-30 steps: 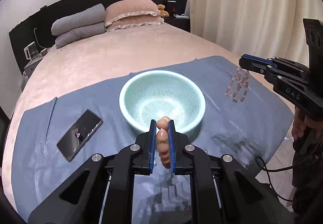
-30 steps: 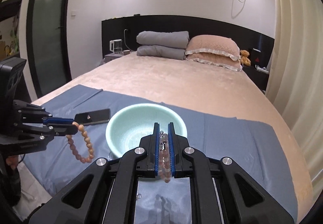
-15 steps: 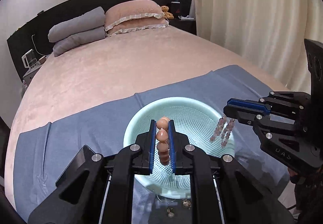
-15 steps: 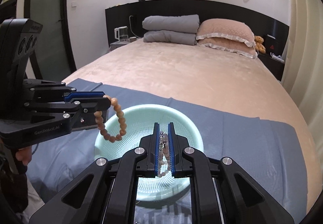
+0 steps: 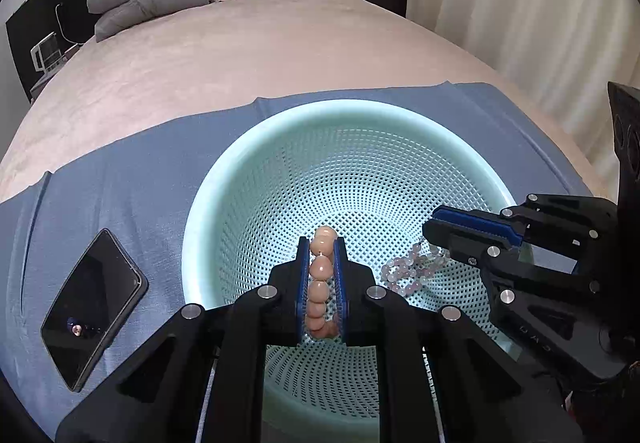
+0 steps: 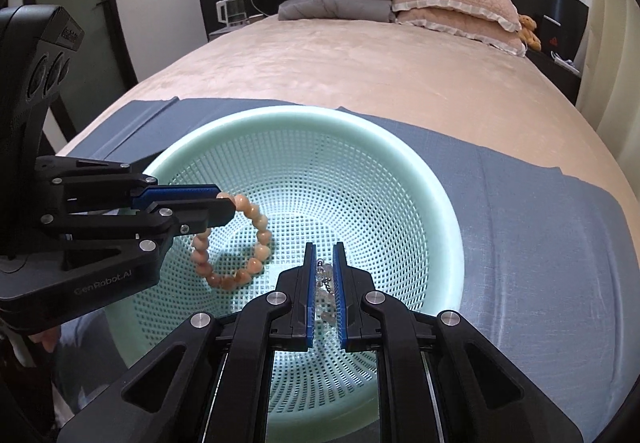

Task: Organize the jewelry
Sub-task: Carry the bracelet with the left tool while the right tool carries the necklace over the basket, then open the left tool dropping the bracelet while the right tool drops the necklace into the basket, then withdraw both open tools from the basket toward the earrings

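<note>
Both hand-held grippers reach into the pale green perforated plastic basket (image 6: 436, 183) on the bed. The left hand-held gripper (image 5: 322, 255) is clamped on the peach round-bead bracelet (image 6: 256, 239); the right hand-held gripper (image 6: 324, 263) is clamped on the pale pink crystal-bead bracelet (image 5: 412, 269).

Glossy perforated plastic basket (image 5: 224, 203), smooth polished bead bracelet (image 6: 256, 239), matt blue cloth (image 6: 540, 227), glossy phone (image 5: 90, 307)

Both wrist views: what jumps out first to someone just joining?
The big mint-green mesh basket on the blue cloth fills both views. Over it, the left gripper dangles a peach bead bracelet, its lower beads at the mesh. The right gripper lowers a pale crystal bracelet onto the basket floor.
</note>
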Motion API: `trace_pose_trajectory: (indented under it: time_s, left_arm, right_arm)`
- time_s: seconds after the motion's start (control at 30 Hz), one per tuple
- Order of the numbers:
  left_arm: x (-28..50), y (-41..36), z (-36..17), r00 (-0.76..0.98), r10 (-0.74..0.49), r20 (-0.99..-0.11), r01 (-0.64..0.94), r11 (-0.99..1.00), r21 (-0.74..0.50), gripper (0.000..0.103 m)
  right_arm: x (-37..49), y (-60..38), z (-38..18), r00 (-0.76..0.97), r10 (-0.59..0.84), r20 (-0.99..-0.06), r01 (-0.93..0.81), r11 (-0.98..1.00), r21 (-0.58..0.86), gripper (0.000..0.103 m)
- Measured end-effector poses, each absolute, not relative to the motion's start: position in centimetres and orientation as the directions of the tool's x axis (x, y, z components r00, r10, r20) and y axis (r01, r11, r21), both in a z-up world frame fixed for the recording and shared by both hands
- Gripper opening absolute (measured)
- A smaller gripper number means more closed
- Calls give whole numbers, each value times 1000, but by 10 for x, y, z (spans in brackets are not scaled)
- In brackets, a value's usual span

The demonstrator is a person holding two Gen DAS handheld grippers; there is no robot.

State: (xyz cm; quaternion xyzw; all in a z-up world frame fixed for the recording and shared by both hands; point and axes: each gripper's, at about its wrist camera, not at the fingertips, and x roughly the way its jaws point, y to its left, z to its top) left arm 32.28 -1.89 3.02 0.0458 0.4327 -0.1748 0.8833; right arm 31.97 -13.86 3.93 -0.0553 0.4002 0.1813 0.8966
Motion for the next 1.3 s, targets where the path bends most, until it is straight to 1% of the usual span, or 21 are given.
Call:
trace_pose_trajectory:
  time_s: [0.27,0.33,0.43,0.47,0.57,0.63,0.73,0.77,0.8,0.83,0.9,0.97,1.1,1.13,1.2,1.3]
  left_arm:
    - [321,-25,29,576,-247,-779,370,929,-21,13]
    - [321,-25,28,571,-254,-781,372,928,-31,15]
    - [318,-20,31,566,-267,-780,369,928,-49,29]
    - [317,-19,33,571,-269,-776,366,929,-52,37]
    - [312,-12,42,587,-271,-763,357,932,-56,45]
    - [308,-6,51,601,-271,-752,350,935,-58,48]
    - [299,2,65,623,-266,-736,338,940,-53,56]
    - [295,5,70,627,-268,-731,339,939,-54,61]
    - [290,7,74,632,-270,-726,338,940,-56,65]
    - [286,10,79,638,-272,-720,336,940,-57,67]
    - [276,15,87,648,-283,-708,338,939,-66,78]
    - [265,19,92,659,-281,-697,335,940,-62,84]
    - [244,24,93,674,-278,-684,336,940,-52,96]
    - [240,25,92,678,-283,-678,338,940,-54,97]
    - [232,28,87,683,-295,-668,340,938,-66,97]
    - [222,29,73,675,-285,-680,336,940,-61,97]
  right_arm:
    - [323,-131,37,604,249,-757,-380,925,0,8]
    - [321,-131,39,614,234,-754,-376,926,-19,9]
    - [318,-133,43,632,215,-745,-358,933,-35,10]
    - [318,-135,45,635,212,-743,-353,935,-34,10]
    - [315,-139,52,646,198,-737,-340,939,-45,12]
    - [311,-141,57,657,190,-730,-328,943,-50,26]
    - [304,-144,71,676,190,-712,-320,946,-51,31]
    - [299,-145,76,684,189,-705,-318,947,-54,32]
    - [296,-146,80,690,188,-699,-316,947,-58,37]
    - [292,-146,85,697,185,-692,-314,947,-62,47]
    - [280,-148,94,720,177,-670,-302,951,-73,58]
    - [270,-150,102,731,185,-657,-300,952,-67,62]
    - [247,-157,113,744,228,-628,-314,949,-28,81]
    - [241,-160,114,744,246,-621,-323,946,-11,84]
    - [231,-164,112,741,273,-614,-335,942,15,85]
    - [218,-171,104,744,276,-609,-332,943,21,85]
